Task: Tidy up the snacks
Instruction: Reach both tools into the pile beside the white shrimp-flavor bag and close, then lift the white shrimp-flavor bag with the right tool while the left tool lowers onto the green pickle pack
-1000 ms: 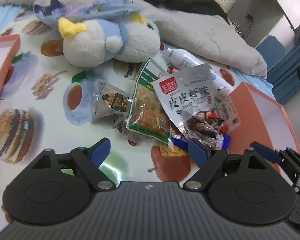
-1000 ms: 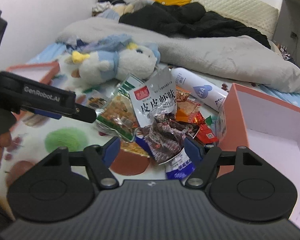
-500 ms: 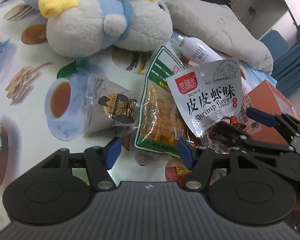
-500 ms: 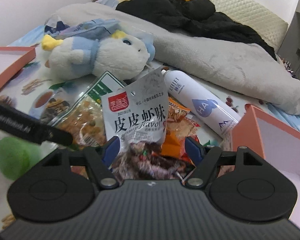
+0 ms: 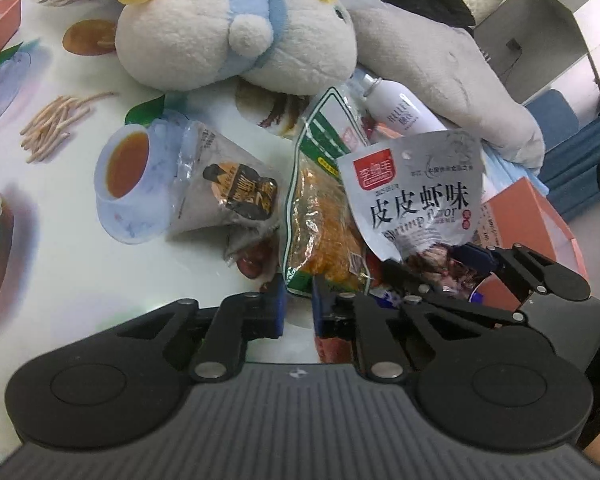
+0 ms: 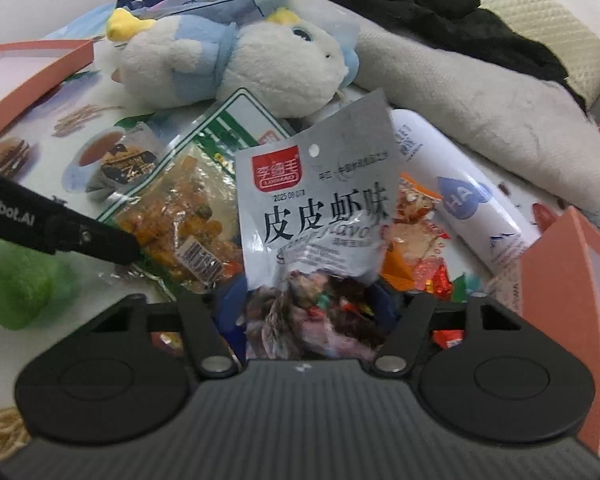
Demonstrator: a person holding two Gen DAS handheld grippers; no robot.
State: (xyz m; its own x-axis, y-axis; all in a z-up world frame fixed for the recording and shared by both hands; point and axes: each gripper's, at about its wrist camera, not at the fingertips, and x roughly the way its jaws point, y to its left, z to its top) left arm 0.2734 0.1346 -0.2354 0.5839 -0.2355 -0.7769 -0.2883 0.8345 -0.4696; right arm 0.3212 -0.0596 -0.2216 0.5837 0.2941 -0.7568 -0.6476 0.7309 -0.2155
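Shrimp packet [image 6: 316, 216] stands upright, clamped in right hand-held gripper [image 6: 304, 304]; left hand-held gripper [image 5: 298, 308] grips green packet [image 5: 320, 216].

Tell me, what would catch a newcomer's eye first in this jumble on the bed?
Probably the big white and blue plush toy lying at the back of the food-print sheet. In front of it is a heap of snack packets, topped by a silver shrimp-flavour bag whose lower end sits between the fingers of the right gripper. Beside it, the left gripper closes on the corner of a green-edged packet of orange snacks.
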